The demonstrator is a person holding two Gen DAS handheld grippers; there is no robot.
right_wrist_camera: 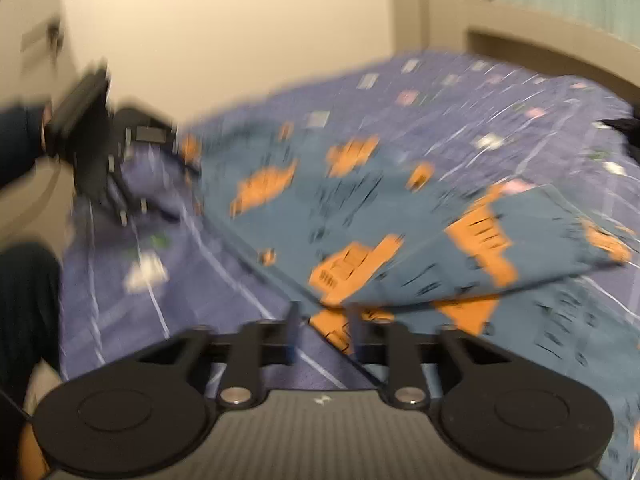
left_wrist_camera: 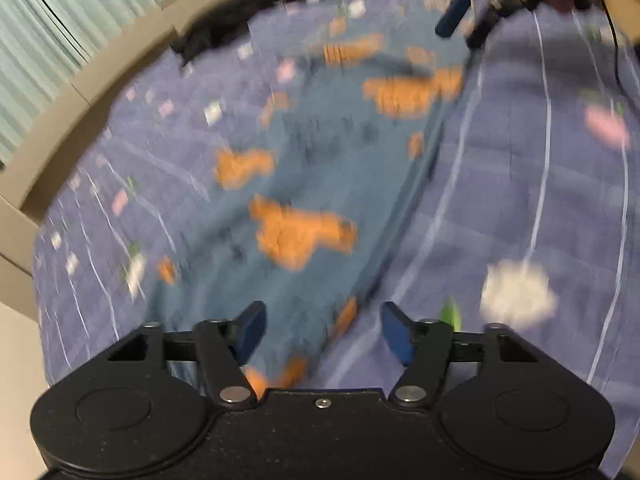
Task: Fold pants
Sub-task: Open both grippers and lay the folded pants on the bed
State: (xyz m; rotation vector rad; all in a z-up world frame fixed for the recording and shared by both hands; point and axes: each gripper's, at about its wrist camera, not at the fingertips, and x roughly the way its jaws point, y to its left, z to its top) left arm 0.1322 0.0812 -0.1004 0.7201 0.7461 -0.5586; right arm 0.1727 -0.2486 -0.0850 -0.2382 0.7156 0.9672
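The blue pants with orange vehicle prints (left_wrist_camera: 304,184) lie spread on the purple bedspread (left_wrist_camera: 520,184). My left gripper (left_wrist_camera: 322,330) is open just above the near end of the pants, holding nothing. My right gripper shows at the far top right of the left wrist view (left_wrist_camera: 466,26), open above the far end. In the right wrist view the pants (right_wrist_camera: 400,220) lie with one part folded over; my right gripper (right_wrist_camera: 322,320) hangs open over the near corner. The left gripper (right_wrist_camera: 120,168) shows blurred at left.
The bed (right_wrist_camera: 500,92) is covered by a purple patterned spread. A dark garment (left_wrist_camera: 248,12) lies at the far edge by the beige headboard (left_wrist_camera: 100,80). A cream wall (right_wrist_camera: 240,20) stands behind. Blinds (left_wrist_camera: 60,20) show at left.
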